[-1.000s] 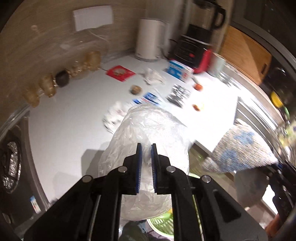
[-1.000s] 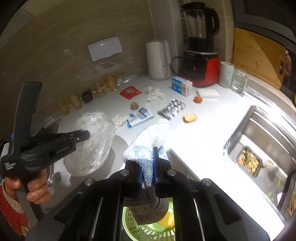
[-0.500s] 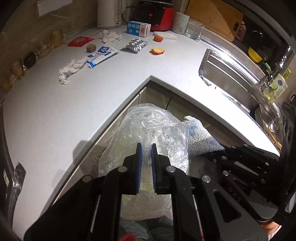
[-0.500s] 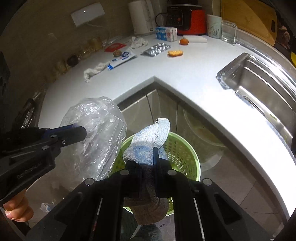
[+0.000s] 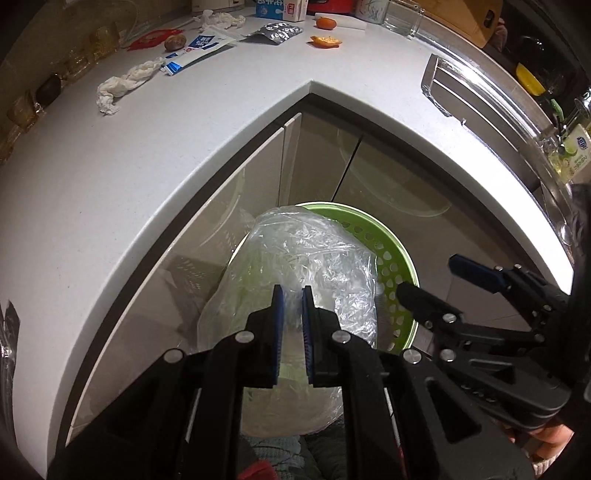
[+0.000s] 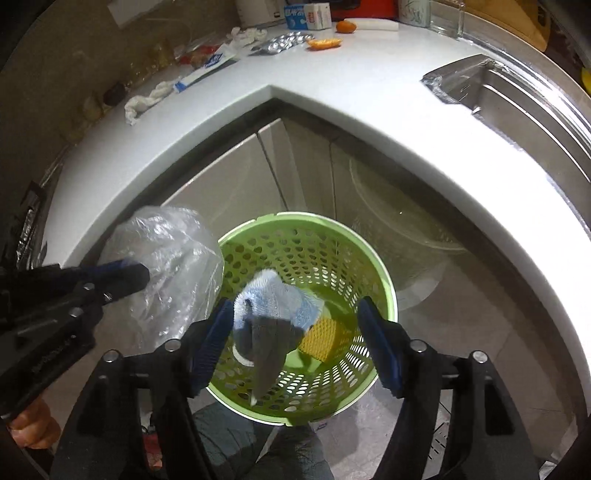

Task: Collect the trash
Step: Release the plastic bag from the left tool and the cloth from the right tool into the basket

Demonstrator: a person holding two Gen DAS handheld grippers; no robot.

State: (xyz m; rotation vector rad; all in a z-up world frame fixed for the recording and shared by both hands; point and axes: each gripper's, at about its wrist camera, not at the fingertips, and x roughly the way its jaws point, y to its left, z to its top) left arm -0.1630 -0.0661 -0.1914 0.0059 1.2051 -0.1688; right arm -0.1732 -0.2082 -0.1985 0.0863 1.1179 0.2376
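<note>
Half a second ago my right gripper (image 6: 295, 341) pinched the grey-blue cloth (image 6: 275, 314); now its jaws stand wide apart and the cloth is dropping free between them into the green basket (image 6: 384, 280). That item counts as delivered. A yellow mesh piece (image 6: 321, 338) already lies at the basket bottom.

Left to right:

- My left gripper (image 5: 292, 325) is closed on the clear plastic bag (image 5: 306, 258); jaws nearly touching, film pinched between them. In the left wrist view the bag hangs over the basket's near-left rim; in the right wrist view it sits just beside the rim, left of it. Judgement: shift slightly right before letting go, or the bag may fall outside onto the floor.
- Basket stands on the floor in the inner corner of the white counter (image 5: 147, 155), in front of the cabinet doors.
- Remaining on the counter, well apart from the basket: crumpled tissue (image 5: 122, 83), blue-white wrapper (image 5: 199, 50), a second tissue (image 5: 219, 18), foil blister pack (image 5: 277, 32), orange peel (image 5: 325, 40), milk carton (image 5: 282, 8).
- Sink (image 6: 517, 92) at right.

Obstruction: the counter overhang; both grippers must rise clear of its edge for the next pick.
</note>
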